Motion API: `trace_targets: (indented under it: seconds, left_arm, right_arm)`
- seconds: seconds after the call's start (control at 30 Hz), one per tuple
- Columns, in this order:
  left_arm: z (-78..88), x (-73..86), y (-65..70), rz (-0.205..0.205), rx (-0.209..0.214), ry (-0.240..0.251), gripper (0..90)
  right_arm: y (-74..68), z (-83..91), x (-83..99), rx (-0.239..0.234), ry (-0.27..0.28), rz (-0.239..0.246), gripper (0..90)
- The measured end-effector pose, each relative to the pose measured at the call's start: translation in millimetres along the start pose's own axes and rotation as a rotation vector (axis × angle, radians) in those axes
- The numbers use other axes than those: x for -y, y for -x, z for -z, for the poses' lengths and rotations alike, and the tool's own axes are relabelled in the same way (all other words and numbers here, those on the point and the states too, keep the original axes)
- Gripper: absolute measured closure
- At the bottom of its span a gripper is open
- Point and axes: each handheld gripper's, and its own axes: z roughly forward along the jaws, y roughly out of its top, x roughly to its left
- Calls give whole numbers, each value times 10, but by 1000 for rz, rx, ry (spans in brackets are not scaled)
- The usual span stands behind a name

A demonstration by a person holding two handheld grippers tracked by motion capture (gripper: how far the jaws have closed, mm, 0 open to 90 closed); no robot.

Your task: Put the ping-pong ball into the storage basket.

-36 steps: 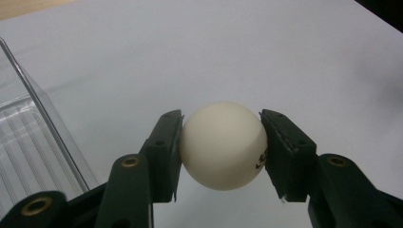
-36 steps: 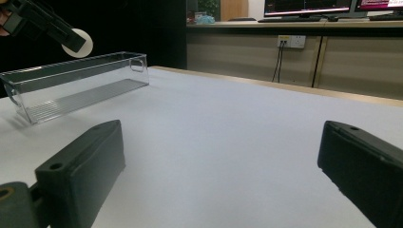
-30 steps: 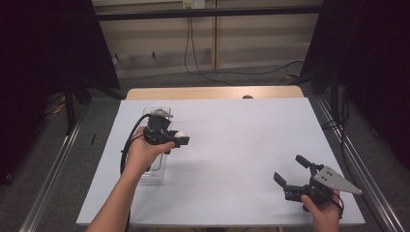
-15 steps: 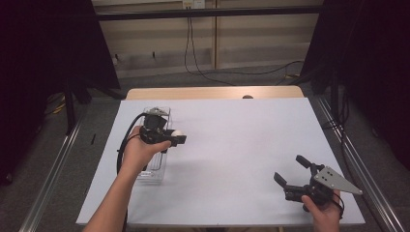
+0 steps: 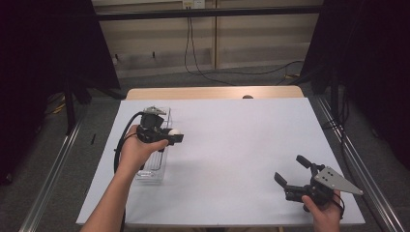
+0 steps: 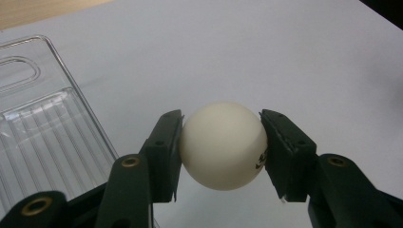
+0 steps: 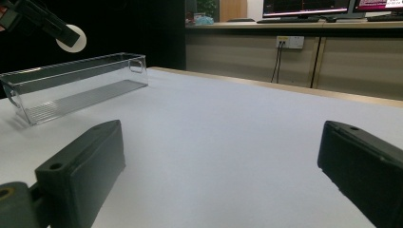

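left tongs (image 6: 221,147) raised, gripping white ball (image 6: 222,145) | right tongs (image 7: 218,175) low, wide

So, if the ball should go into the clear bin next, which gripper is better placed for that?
Probably the left gripper: its jaws are shut on the ball, right beside the bin. The right gripper is open, holds nothing, and sits at the table's far side.

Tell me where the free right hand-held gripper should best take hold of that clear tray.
Probably the long side wall of the clear tray, pinched from above near its middle. The tray is open-topped with thin upright walls, so one jaw can drop inside and one outside. The right hand-held gripper is open; the left hand-held gripper holds a white ball beside the tray.
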Motion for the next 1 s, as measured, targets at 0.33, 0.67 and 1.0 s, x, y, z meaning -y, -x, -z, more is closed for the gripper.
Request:
trace_targets:
  seconds: [0.33, 0.67, 1.0]
  left_arm:
    - [8, 3, -15, 9, -1, 3, 512]
    - [29, 26, -50, 9, -11, -4, 512]
    - [70, 43, -99, 21, -16, -3, 512]
  right_arm:
    - [1, 5, -6, 10, 4, -5, 15]
    - [2, 11, -6, 8, 3, -6, 16]
    - [0, 5, -4, 5, 0, -4, 16]
